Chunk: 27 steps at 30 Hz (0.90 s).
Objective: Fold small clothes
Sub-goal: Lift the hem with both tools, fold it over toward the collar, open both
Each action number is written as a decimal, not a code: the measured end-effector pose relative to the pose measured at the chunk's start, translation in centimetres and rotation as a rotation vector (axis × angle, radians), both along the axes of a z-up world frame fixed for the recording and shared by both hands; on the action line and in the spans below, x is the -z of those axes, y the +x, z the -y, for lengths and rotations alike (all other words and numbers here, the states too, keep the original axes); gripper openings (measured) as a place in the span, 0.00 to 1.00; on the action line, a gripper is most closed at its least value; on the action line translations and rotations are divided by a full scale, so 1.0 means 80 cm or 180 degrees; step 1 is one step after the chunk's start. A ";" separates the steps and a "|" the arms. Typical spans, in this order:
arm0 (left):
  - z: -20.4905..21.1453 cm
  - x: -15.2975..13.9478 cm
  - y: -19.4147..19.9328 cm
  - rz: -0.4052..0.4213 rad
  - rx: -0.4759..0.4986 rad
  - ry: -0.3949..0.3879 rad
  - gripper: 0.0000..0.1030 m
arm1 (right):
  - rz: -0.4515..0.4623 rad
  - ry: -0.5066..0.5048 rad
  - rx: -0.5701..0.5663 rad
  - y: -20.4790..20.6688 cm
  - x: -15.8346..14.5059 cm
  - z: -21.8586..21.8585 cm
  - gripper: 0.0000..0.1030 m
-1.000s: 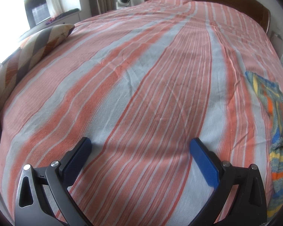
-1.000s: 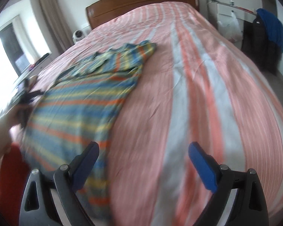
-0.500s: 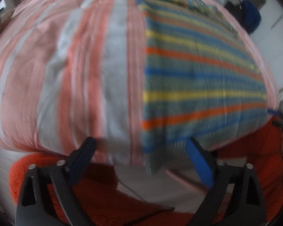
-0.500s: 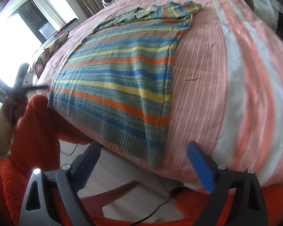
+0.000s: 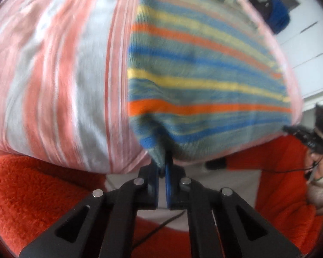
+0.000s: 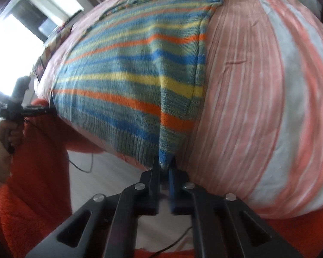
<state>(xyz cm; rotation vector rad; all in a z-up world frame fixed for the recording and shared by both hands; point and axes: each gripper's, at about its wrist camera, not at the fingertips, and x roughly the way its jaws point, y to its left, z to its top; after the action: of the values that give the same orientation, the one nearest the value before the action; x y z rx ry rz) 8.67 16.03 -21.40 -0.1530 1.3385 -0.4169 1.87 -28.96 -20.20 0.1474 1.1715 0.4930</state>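
Garment: a striped knitted sweater [image 6: 129, 68] in blue, green, yellow and orange lies flat on the bed [image 6: 258, 75], on its pink-and-white striped cover.
Position: it lies at the near edge of the bed, its ribbed hem along that edge and hanging a little over it.
Long axis: it runs from the hem at the near edge away toward the far end of the bed, where the neck and the bunched sleeves lie; the stripes cross this axis.
Left gripper [image 5: 163, 165]: its jaws have just closed and now pinch the hem's left corner, which rises in a small peak of fabric.
Right gripper [image 6: 165, 167]: its jaws have just closed too, pinching the hem's right corner, with a fold of knit drawn up between the pads.
Person: orange fleece sleeves [image 5: 32, 193] show below the bed's edge in both views.
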 end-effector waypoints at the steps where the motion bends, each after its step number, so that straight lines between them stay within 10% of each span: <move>1: -0.005 -0.013 -0.001 0.0050 -0.0049 -0.0130 0.03 | 0.0032 0.0099 0.0039 -0.003 -0.008 0.006 0.06; 9: -0.036 -0.111 0.064 0.0721 -0.0468 -0.0900 0.03 | 0.0315 0.0980 0.0434 0.033 -0.077 0.064 0.06; 21: -0.014 -0.136 0.323 0.1155 -0.0899 -0.0851 0.02 | 0.0902 0.1128 0.0797 0.273 -0.145 0.086 0.06; 27: 0.018 -0.089 0.452 0.1097 -0.1136 -0.0341 0.14 | 0.0831 0.1328 0.1089 0.435 -0.118 0.104 0.15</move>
<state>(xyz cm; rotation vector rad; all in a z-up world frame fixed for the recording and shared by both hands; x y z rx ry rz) 44.81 14.59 -14.31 -0.3853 0.9258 -0.1998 36.65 -37.32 -10.77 0.6148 0.7557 0.4314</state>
